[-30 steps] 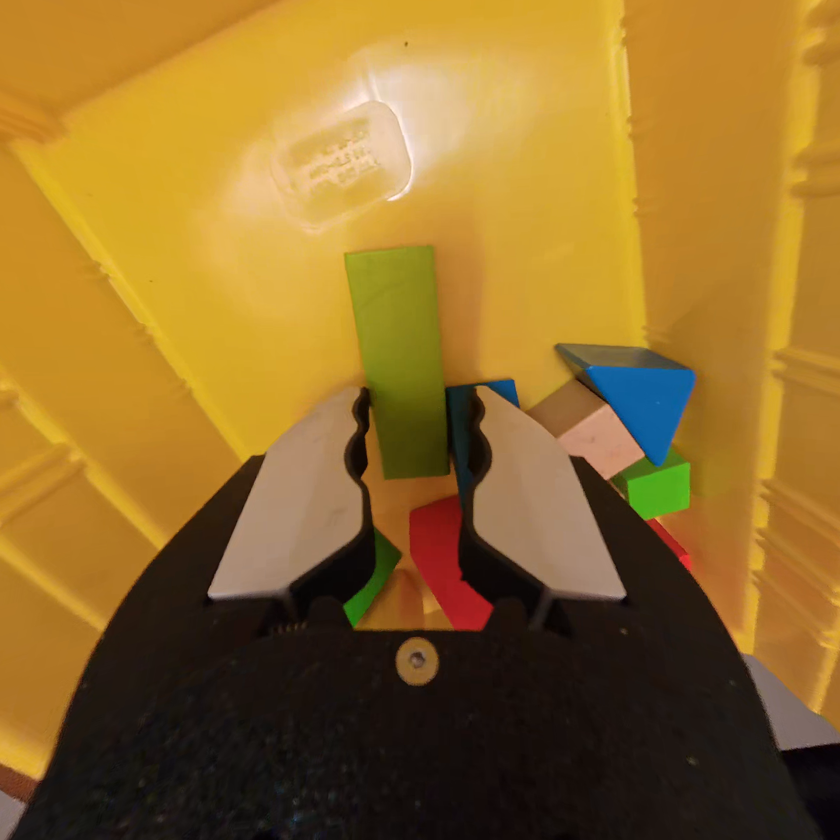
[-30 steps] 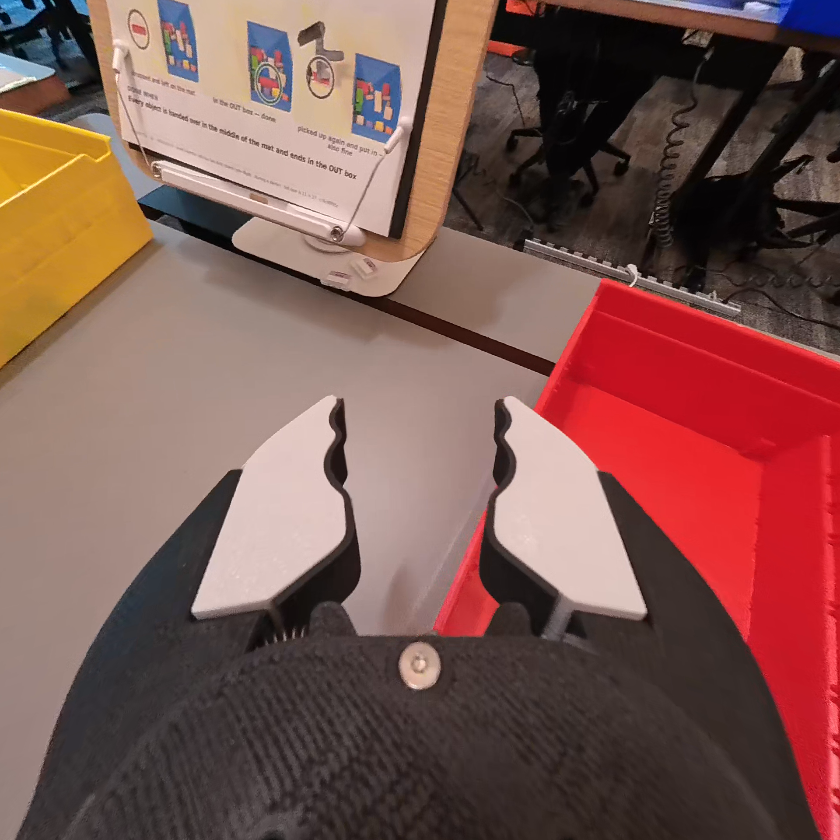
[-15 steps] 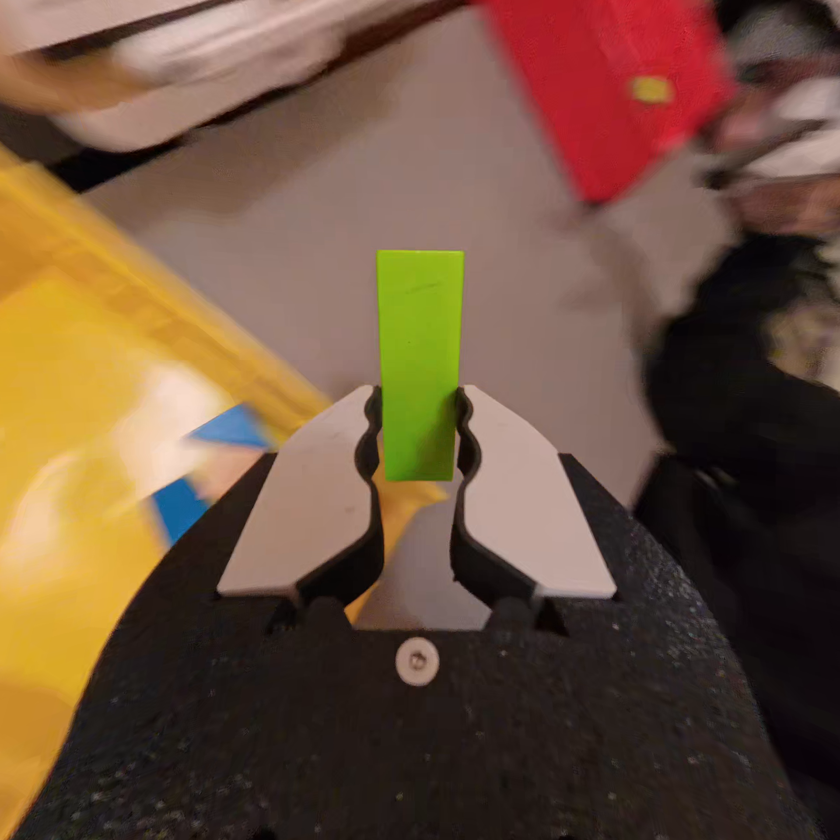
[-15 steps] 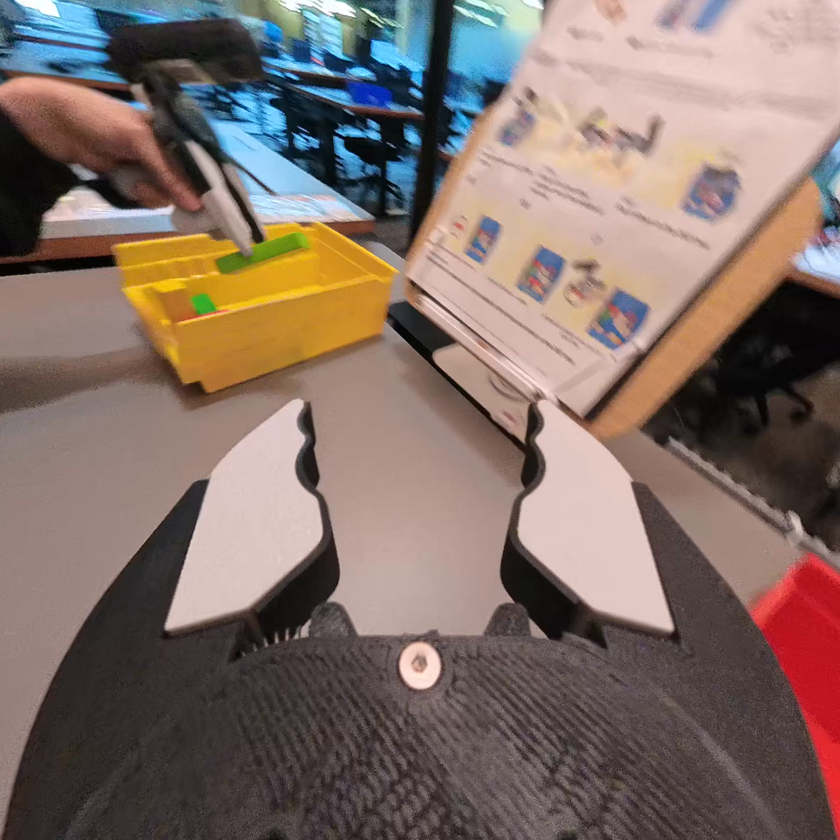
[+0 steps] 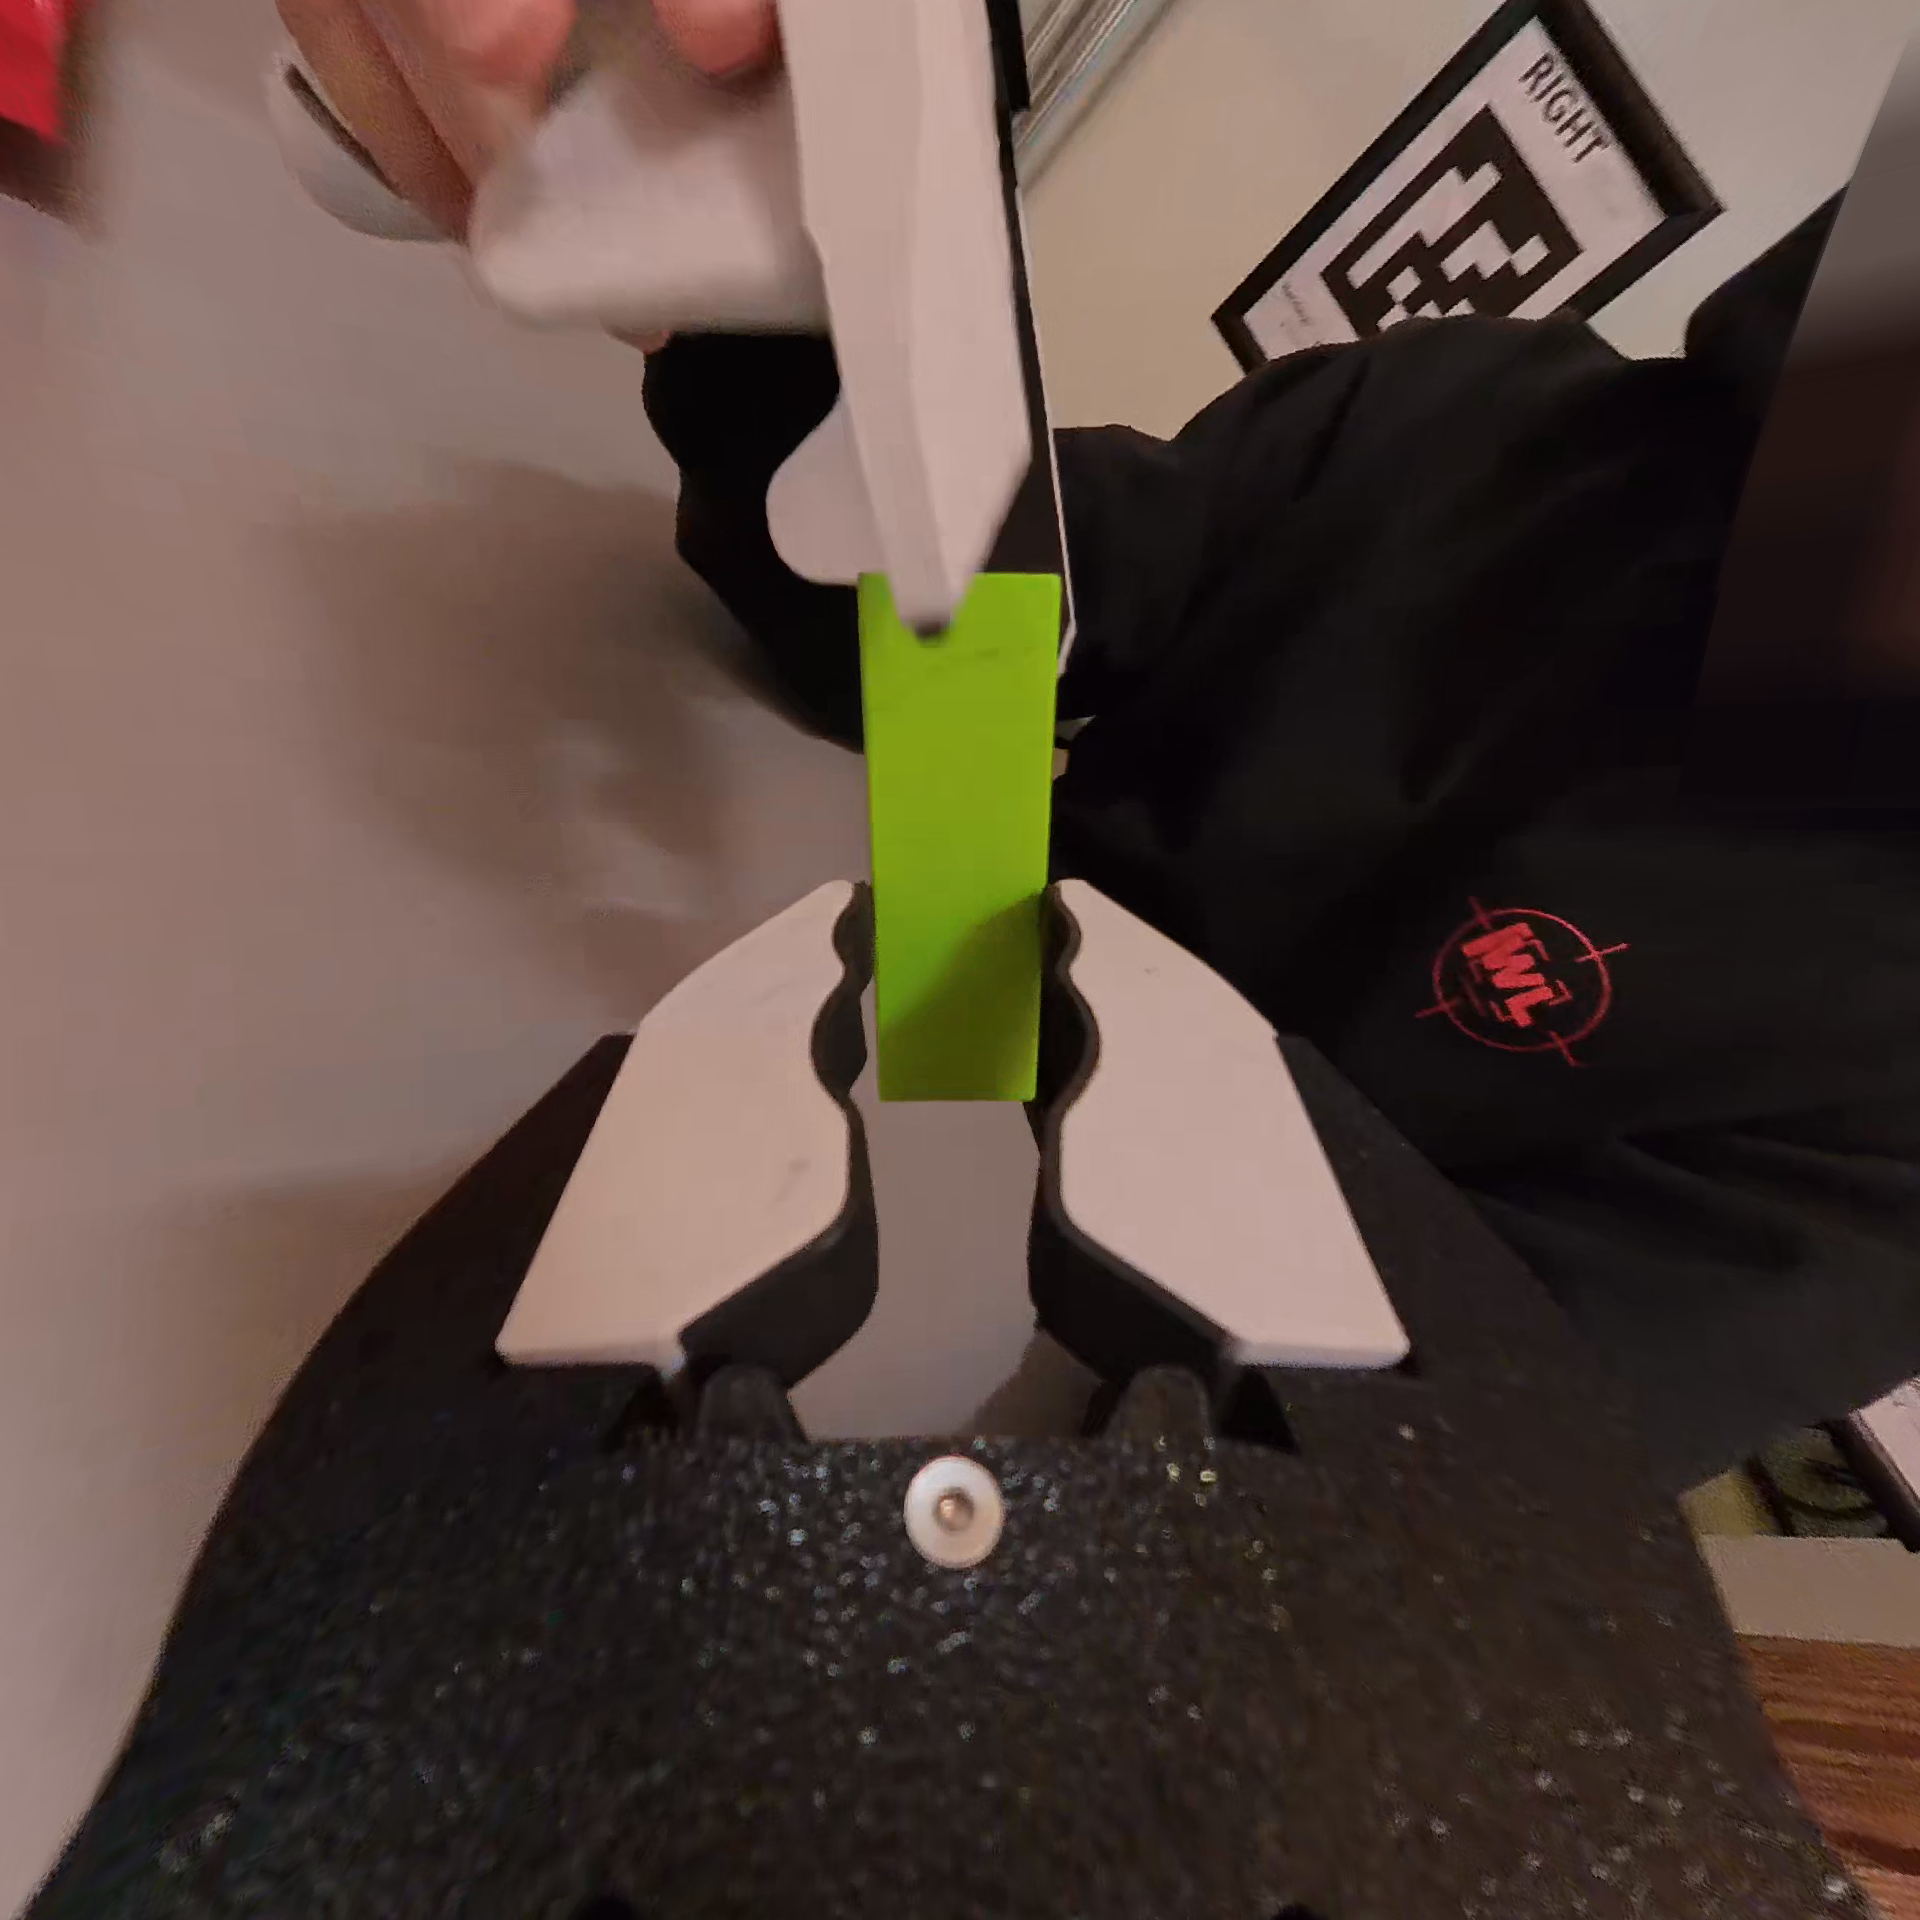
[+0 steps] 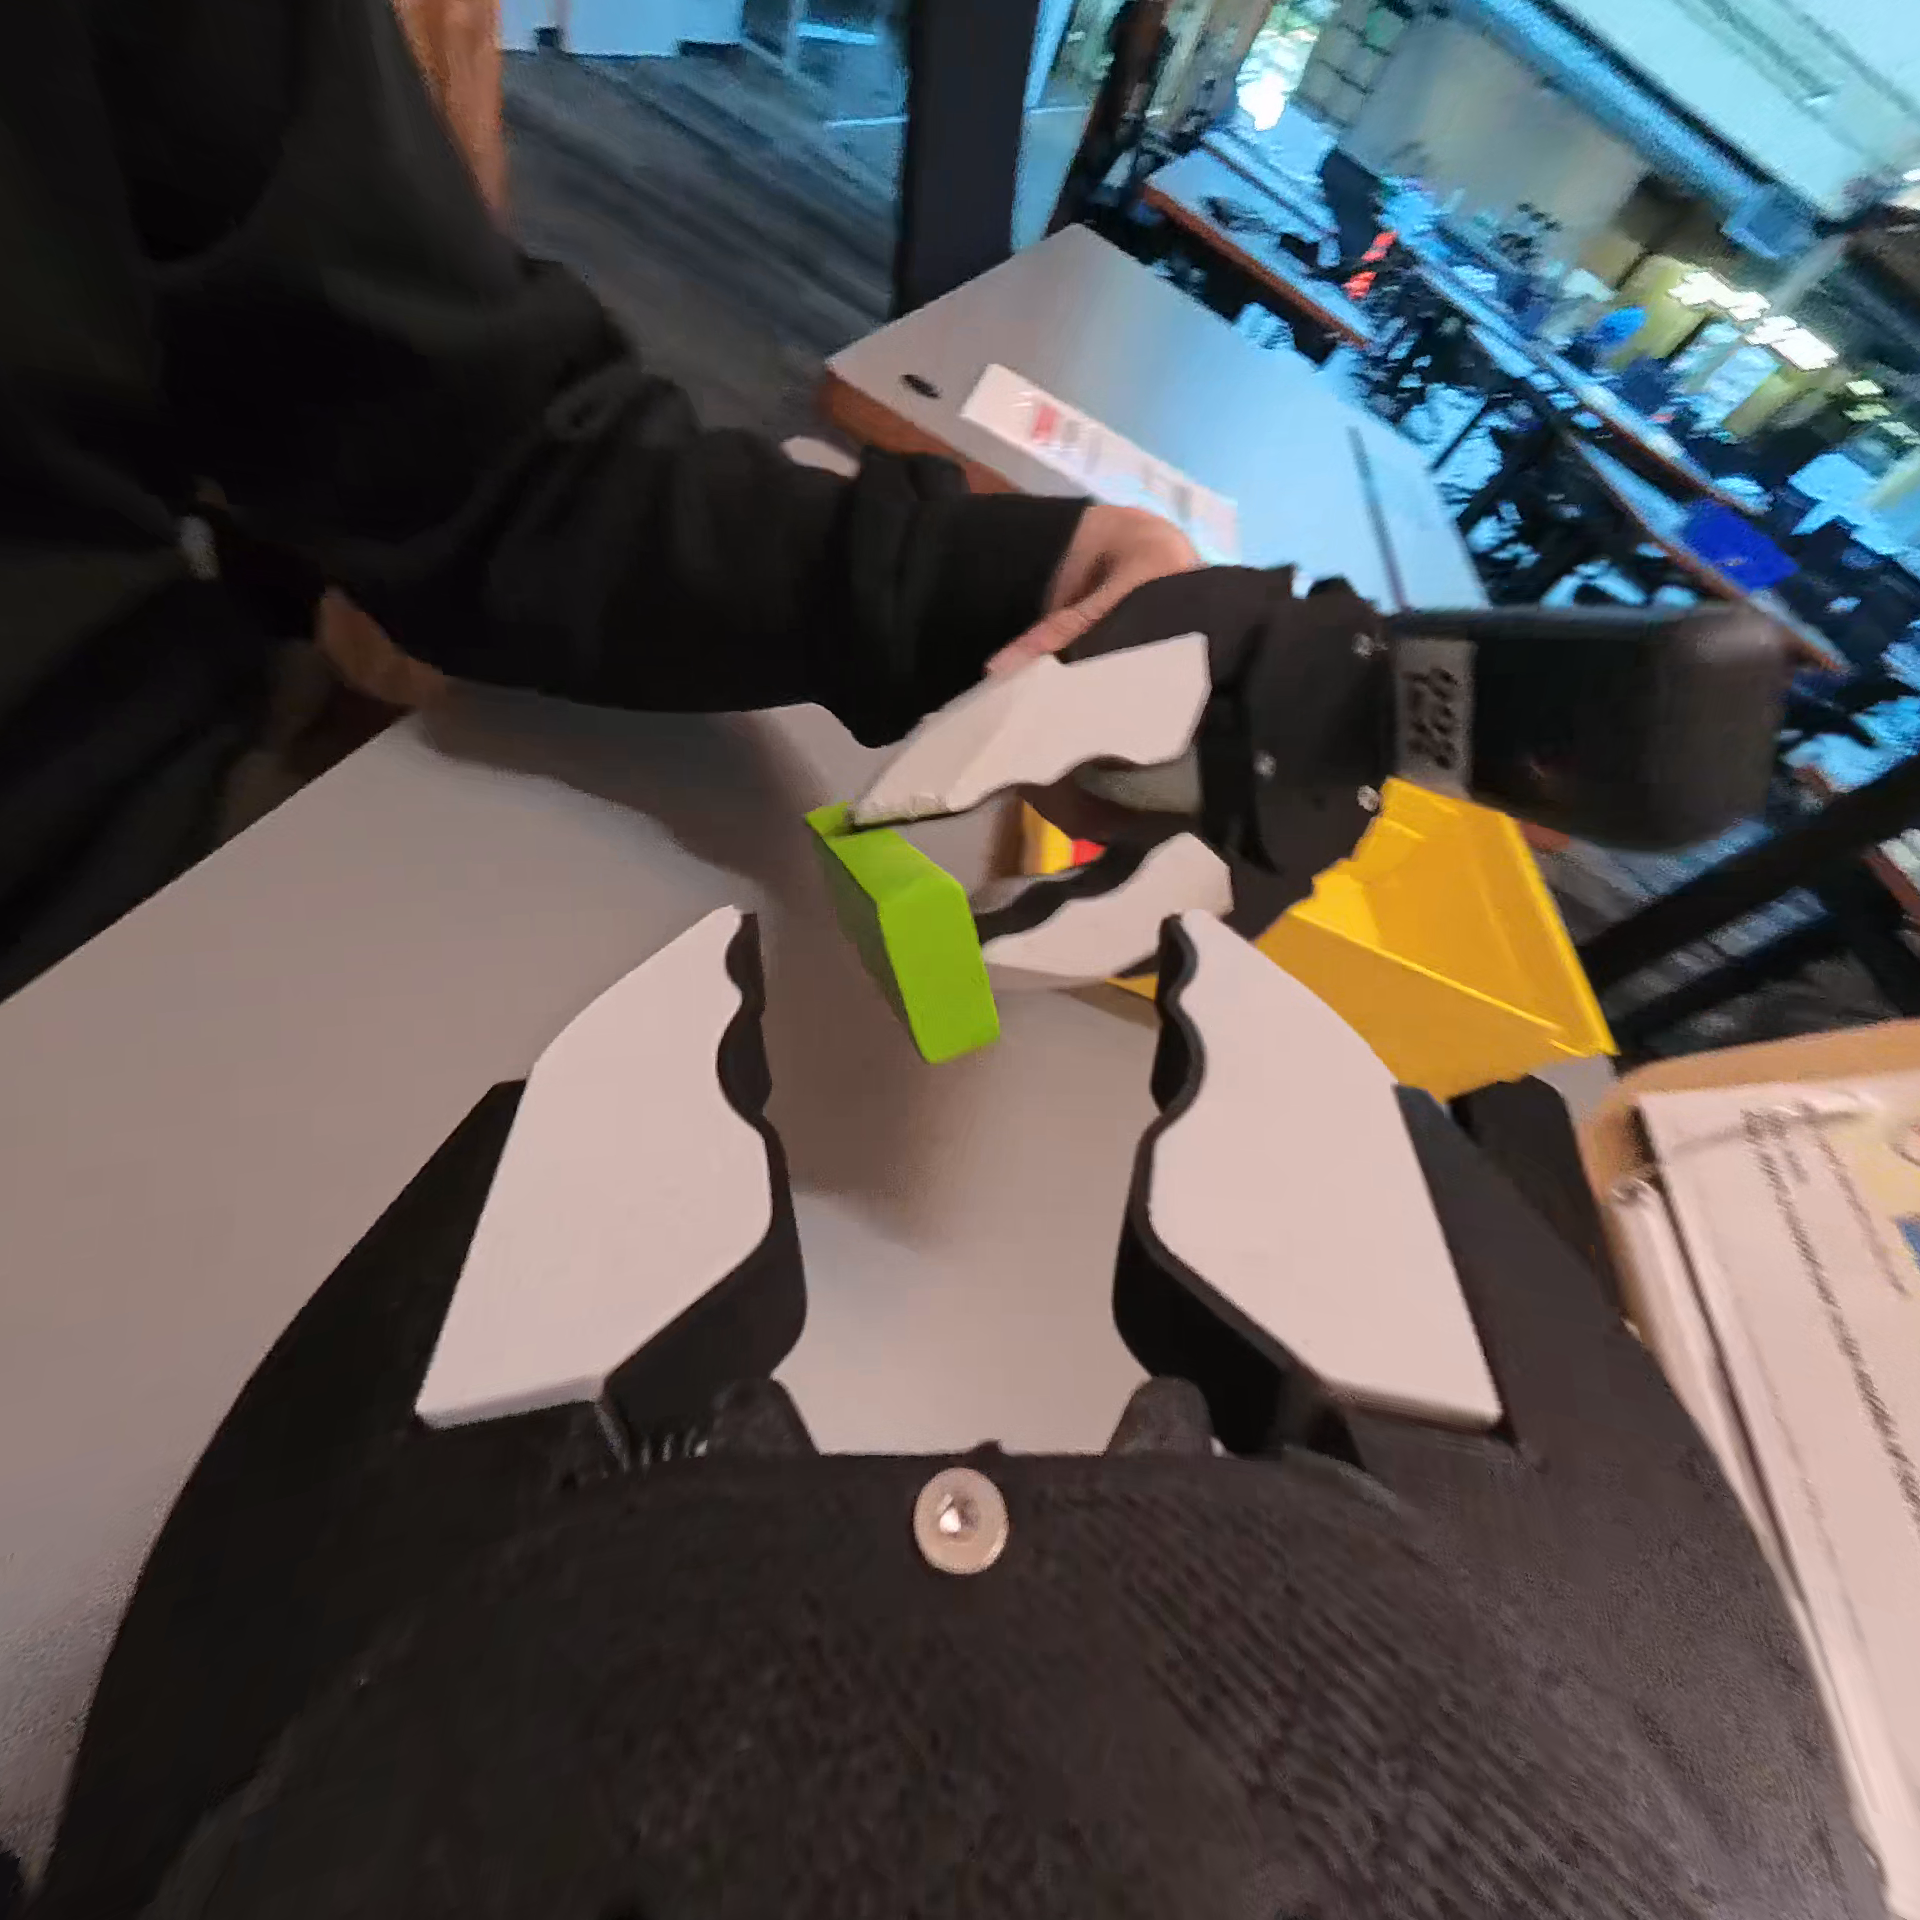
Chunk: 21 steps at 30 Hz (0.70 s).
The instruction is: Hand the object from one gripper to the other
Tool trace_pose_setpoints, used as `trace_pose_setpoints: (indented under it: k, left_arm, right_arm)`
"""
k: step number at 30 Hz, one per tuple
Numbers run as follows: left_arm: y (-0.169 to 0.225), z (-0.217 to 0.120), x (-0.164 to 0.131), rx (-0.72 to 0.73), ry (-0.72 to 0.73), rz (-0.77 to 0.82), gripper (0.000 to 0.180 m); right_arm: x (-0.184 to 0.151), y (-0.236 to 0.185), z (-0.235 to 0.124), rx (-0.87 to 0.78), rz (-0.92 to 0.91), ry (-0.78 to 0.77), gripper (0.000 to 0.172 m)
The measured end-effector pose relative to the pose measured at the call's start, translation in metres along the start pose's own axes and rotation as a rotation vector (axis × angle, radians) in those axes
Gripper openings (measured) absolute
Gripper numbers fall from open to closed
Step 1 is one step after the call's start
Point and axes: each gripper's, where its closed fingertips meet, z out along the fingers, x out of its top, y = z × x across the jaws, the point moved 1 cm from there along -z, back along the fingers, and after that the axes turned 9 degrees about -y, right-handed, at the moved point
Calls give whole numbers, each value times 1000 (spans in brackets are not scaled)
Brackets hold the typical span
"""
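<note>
over grey table [image 6: 312, 987] now, green block [image 5: 956, 831] between both tools

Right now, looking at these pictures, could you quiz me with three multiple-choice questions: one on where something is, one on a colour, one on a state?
1. Where is the yellow bin?
A. on the grey table
B. on the floor
C. on a chair

2. What colour is the block held by the left gripper?
A. red
B. blue
C. green

3. How do the right gripper's fingers stand?
A. shut on the block
B. spread apart, block tip between them, not clamped
C. shut with nothing between

Answers:
1 A: the bin sits on the tabletop behind the left gripper.
2 C: a bright green slab sticks out from the left fingers.
3 B: a clear gap shows on each side of the block.
</note>
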Motion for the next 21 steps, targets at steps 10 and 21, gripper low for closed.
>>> trace_pose_setpoints:
  k: [10,21]
  left_arm:
    - [-2,13,-14,-140,-49,-27,30]
    - [-7,18,-17,-140,-49,-30,30]
  right_arm:
    - [-11,-34,36,234,-34,-117,51]
    - [-19,-41,48,278,-124,-166,17]
